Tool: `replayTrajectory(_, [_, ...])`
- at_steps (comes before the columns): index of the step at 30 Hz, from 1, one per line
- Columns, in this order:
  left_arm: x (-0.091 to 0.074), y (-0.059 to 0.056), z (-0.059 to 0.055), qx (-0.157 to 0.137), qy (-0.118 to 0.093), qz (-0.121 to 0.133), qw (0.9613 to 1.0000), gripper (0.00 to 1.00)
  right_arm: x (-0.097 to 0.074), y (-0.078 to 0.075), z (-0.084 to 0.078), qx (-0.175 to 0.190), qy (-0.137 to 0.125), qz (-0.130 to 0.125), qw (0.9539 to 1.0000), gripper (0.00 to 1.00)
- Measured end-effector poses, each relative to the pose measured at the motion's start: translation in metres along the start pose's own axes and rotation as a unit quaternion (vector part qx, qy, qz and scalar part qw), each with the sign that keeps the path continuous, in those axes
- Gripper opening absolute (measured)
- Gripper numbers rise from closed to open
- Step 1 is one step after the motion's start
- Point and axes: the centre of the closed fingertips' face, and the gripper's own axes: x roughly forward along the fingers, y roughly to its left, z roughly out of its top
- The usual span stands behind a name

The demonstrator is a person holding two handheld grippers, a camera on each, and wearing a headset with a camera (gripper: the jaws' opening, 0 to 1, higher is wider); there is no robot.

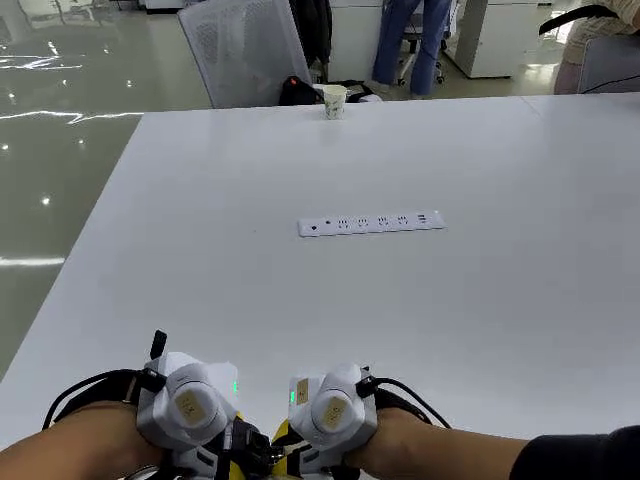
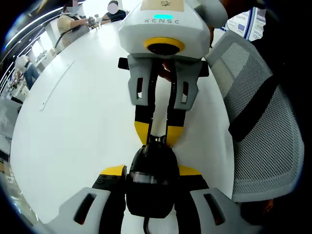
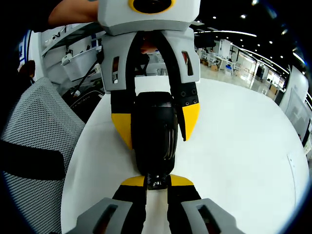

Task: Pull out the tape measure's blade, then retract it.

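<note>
Black tape measure (image 2: 151,180); white table (image 1: 300,320); white power strip (image 1: 370,223); grey mesh chair (image 2: 263,146)

Tape measure (image 2: 150,195) is down at the near edge of the table (image 1: 300,300), sandwiched between two grippers facing each other tip to tip. The left gripper (image 2: 151,170) is clamped around its body from the left, and the right gripper (image 2: 158,134) is pinching its end from the right. Power strip (image 1: 370,224) lies mid-table, ahead of them and well apart. Paper cup (image 1: 334,101) stands at the far edge, behind the strip. Mesh chair (image 1: 245,50) sits just past that edge, left of the cup. Someone's standing (image 1: 410,40) farther back, to the right. Second mesh chair (image 2: 263,122) is off the near edge by the grippers.
</note>
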Motion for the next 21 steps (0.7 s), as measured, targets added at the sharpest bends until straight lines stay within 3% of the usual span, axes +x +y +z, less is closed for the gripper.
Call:
replayTrajectory(5, [-0.0007,-0.0009,-0.0003,0.001,-0.001,0.000,1.0000,0.33,0.0001,0.0001,-0.0013,-0.014,0.004,0.008,0.9999,0.11])
replayTrajectory(11, [-0.0028,-0.0001,-0.0017,-0.004,-0.004,-0.002,1.0000,0.33,-0.0019,0.0001,-0.0022,-0.006,0.010,0.019,0.9998,0.10])
replayTrajectory(21, [-0.0028,-0.0005,-0.0016,-0.004,-0.006,-0.002,1.0000,0.32,-0.0065,0.0004,-0.0072,-0.009,0.018,0.018,0.9996,0.10])
